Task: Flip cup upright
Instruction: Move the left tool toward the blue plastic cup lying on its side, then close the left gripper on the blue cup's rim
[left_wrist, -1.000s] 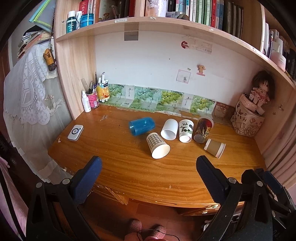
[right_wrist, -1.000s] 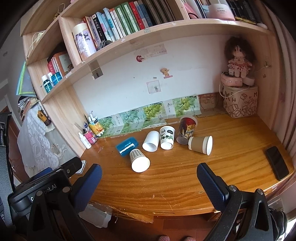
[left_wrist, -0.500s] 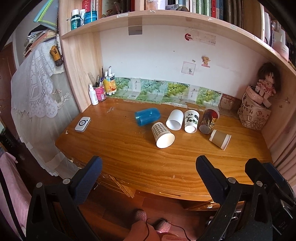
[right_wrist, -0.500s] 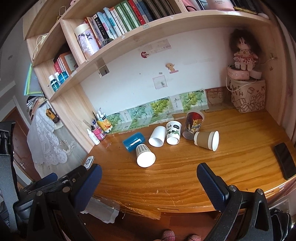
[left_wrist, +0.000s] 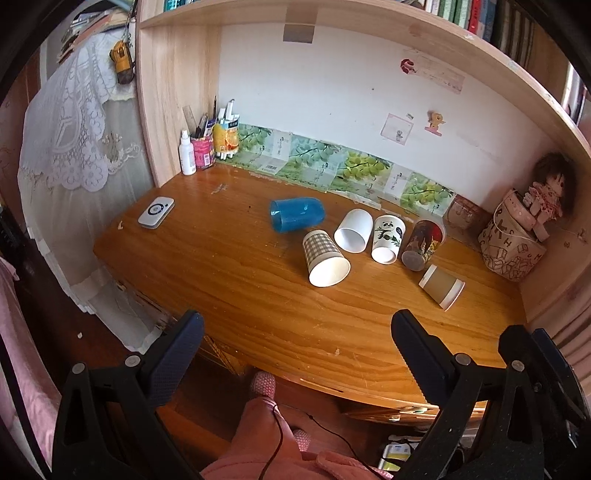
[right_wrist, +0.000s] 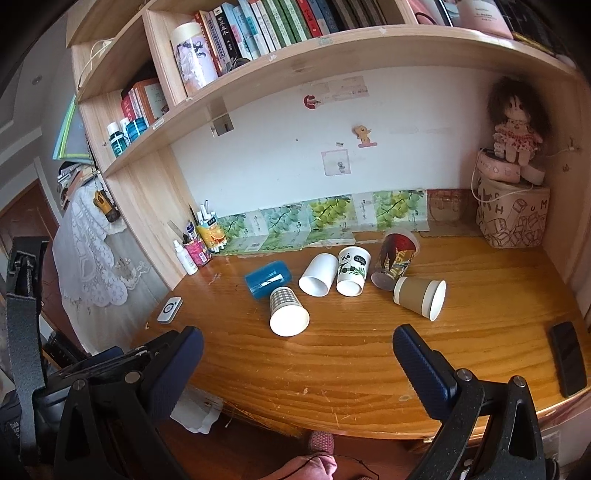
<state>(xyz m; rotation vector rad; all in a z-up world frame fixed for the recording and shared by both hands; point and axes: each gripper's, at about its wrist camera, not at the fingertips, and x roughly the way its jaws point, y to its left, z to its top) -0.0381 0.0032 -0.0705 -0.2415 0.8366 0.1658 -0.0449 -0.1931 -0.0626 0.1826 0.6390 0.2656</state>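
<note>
Six cups down on the desk (left_wrist: 229, 280)!
Left gripper (left_wrist: 295, 343) and right gripper (right_wrist: 297, 356) both spread wide, empty, short of the checked cup (left_wrist: 325, 258).

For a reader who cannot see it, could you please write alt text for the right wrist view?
Six cups lie tipped over on a wooden desk, beyond the open right gripper, which holds nothing. A black phone lies at the desk's right edge; bookshelves hang above.

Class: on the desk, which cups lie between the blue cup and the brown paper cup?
Between blue cup and brown paper cup, the right wrist view shows four: checked cup, white cup, panda cup, red printed cup.
</note>
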